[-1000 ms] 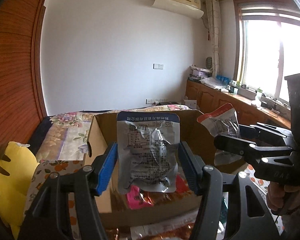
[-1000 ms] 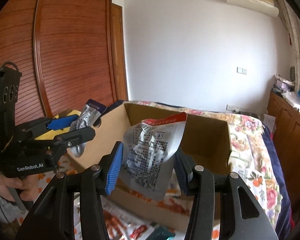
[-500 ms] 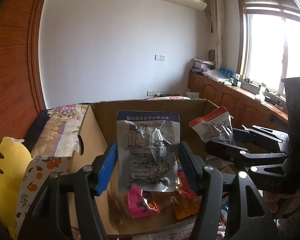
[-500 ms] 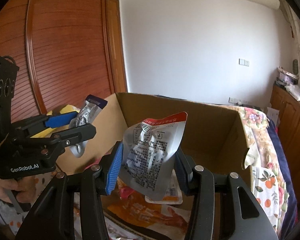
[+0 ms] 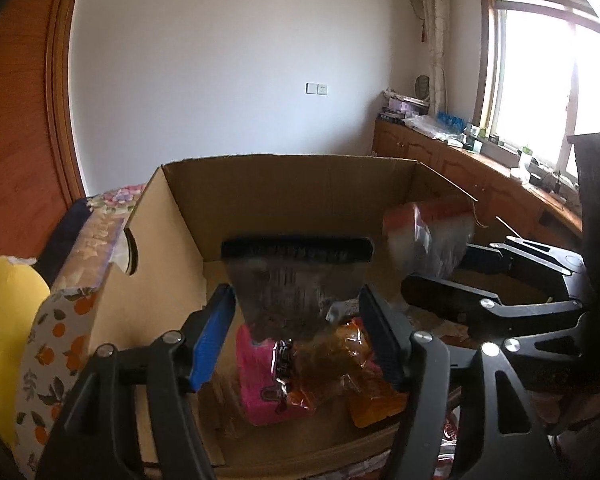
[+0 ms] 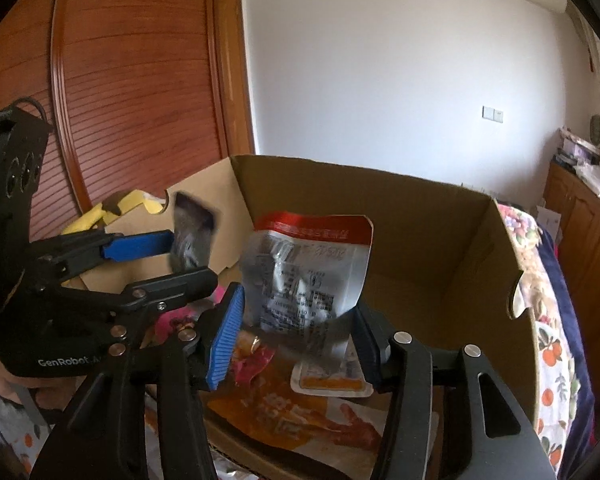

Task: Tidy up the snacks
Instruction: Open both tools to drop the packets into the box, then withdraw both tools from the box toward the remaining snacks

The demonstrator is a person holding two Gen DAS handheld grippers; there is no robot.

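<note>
Since half a second ago you have carried both packets forward, so they now hang inside the mouth of the cardboard box (image 5: 180, 216) rather than in front of it, and the blue-topped one is smeared with motion blur.

The box sits open on the flower-print bed (image 6: 555, 360), its far wall rising behind both packets; that open top is why you hold them upright and high, so each can drop straight in. On its floor lie the snacks already sorted: an orange pouch (image 6: 300, 412), a pink packet (image 5: 260, 384), and a small white-and-orange sachet (image 6: 331, 380).

Your left claw (image 5: 296, 336) stands wide, its blue pads clear of the silver packet with the dark blue top (image 5: 296, 280). That packet is blurred downward between the jaws, so I judge it released and falling towards the pile, though the blur hides whether any edge is caught.

Your right claw (image 6: 296, 336) holds the silver packet with the red top (image 6: 307, 276) by its lower edge, pads pressed against both sides, the printed face upright above the box floor. It reads as the next to let go; opening here should land it on the orange pouch.
</note>
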